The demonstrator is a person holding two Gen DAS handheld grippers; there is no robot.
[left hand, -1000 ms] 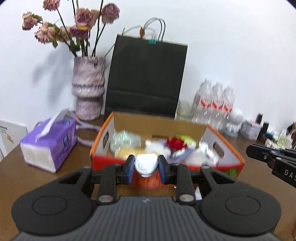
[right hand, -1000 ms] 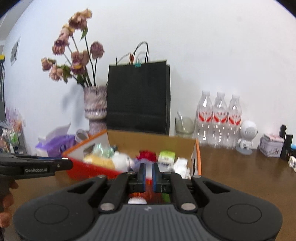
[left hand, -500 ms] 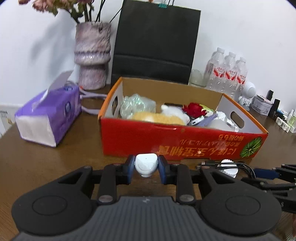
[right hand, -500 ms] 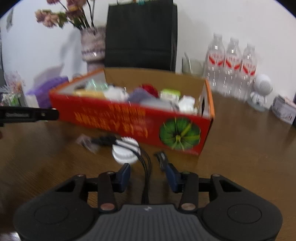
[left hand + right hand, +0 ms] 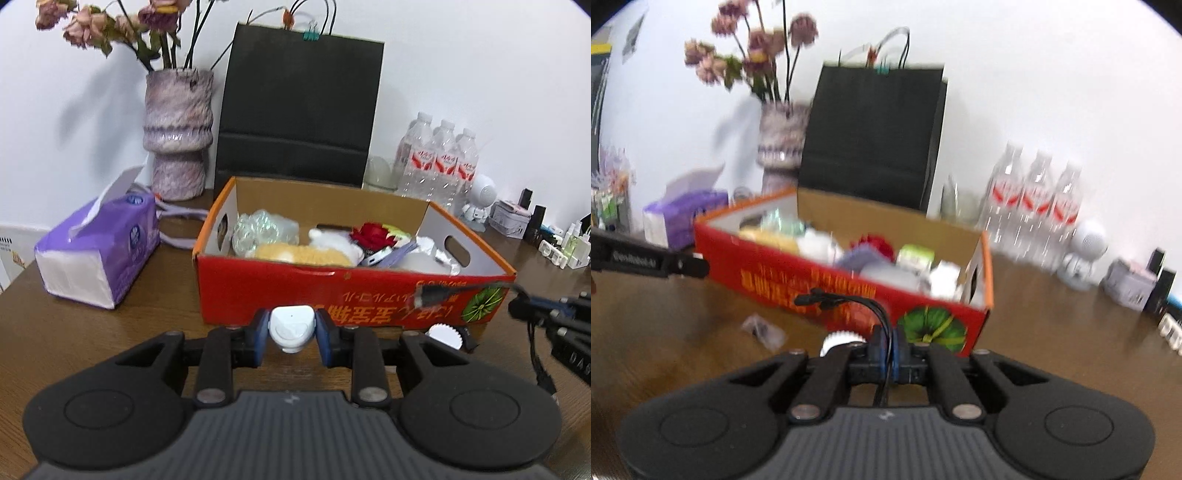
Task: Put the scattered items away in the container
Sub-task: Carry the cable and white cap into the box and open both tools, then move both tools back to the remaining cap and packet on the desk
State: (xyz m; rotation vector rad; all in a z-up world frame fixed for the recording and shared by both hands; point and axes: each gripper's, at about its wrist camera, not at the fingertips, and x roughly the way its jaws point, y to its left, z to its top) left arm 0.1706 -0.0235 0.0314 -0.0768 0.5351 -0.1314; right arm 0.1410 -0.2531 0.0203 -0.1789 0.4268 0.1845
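Observation:
The red cardboard box point(image 5: 354, 291) point(image 5: 783, 275) sits mid-table, holding several items. My left gripper point(image 5: 291, 338) is shut on a small white plastic case point(image 5: 291, 328), held just in front of the box's near wall. My right gripper point(image 5: 886, 350) is shut on a black cable point(image 5: 849, 301) whose plug ends arc up to the left; the cable also shows in the left wrist view point(image 5: 443, 291) at the right. A white ridged cap point(image 5: 445, 336) point(image 5: 840, 339) lies on the table by the box. A small clear packet point(image 5: 764, 330) lies left of it.
A purple tissue box point(image 5: 99, 251) stands left of the red box. A vase of dried flowers point(image 5: 179, 129) and a black paper bag point(image 5: 299, 110) stand behind. Water bottles point(image 5: 437, 162), a white figurine point(image 5: 480, 199) and small containers point(image 5: 554, 243) are at the right.
My right gripper has closed on the black cable and lifted it off the table. My left gripper, still holding the white case, has tilted up slightly.

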